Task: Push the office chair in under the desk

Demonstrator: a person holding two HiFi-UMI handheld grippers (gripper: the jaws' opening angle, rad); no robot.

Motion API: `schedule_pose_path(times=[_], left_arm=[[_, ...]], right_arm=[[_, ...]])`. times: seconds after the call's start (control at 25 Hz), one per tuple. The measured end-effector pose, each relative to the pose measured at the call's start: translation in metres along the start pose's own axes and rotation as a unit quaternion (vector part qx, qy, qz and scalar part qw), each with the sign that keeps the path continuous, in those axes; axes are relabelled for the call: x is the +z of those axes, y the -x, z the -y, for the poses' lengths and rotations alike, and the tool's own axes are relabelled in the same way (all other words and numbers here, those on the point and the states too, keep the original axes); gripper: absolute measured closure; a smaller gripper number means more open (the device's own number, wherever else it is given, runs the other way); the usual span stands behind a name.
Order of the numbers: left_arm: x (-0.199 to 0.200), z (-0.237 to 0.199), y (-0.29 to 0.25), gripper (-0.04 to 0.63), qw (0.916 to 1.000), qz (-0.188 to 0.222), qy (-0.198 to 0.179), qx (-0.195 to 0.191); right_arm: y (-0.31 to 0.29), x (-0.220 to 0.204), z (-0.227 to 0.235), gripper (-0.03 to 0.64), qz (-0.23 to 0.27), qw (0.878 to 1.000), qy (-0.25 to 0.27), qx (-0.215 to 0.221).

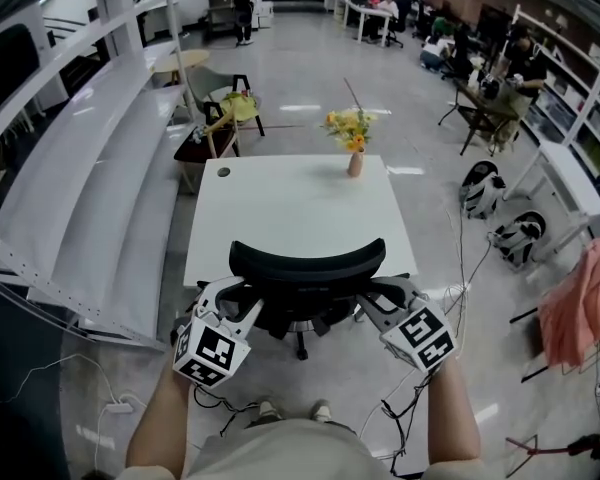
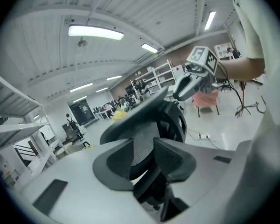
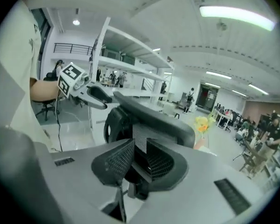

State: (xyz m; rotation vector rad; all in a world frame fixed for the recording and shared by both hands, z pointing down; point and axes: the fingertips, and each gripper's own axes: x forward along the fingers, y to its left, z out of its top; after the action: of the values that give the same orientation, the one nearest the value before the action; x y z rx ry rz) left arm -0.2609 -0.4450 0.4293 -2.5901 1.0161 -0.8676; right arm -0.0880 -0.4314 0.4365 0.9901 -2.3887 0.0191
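Observation:
A black mesh office chair (image 1: 308, 260) stands at the near edge of the white desk (image 1: 300, 208), its backrest toward me. My left gripper (image 1: 242, 298) is on the backrest's left side and my right gripper (image 1: 372, 296) on its right side. In the left gripper view the jaws (image 2: 143, 153) are closed on a strip of the backrest mesh (image 2: 142, 141). In the right gripper view the jaws (image 3: 139, 155) hold the backrest's edge (image 3: 140, 141) the same way. Each gripper view shows the other gripper beyond the chair. The seat and base are mostly hidden.
A small vase of yellow flowers (image 1: 352, 138) stands at the desk's far edge. White shelving (image 1: 90, 168) runs along the left. Cables (image 1: 460, 268) and two bags (image 1: 480, 188) lie on the floor to the right. Another chair (image 1: 225, 108) sits beyond the desk.

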Motion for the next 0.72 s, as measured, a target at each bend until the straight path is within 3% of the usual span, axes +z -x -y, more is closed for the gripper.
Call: schedule_pose_path(times=[0.24, 0.48, 0.72], left_arm=[[0.057, -0.024, 0.040, 0.497, 0.9940, 0.092, 0.045, 0.038], [0.113, -0.047, 0.077, 0.525, 0.9758, 0.186, 0.077, 0.086], [0.135, -0.049, 0.105, 0.554, 0.9649, 0.217, 0.099, 0.109]], right_arm=[[0.039, 0.067, -0.006, 0.551, 0.118, 0.992, -0.045, -0.025], [0.078, 0.124, -0.006, 0.574, 0.216, 0.972, -0.069, -0.068], [0.103, 0.156, -0.020, 0.595, 0.268, 0.956, -0.070, -0.096]])
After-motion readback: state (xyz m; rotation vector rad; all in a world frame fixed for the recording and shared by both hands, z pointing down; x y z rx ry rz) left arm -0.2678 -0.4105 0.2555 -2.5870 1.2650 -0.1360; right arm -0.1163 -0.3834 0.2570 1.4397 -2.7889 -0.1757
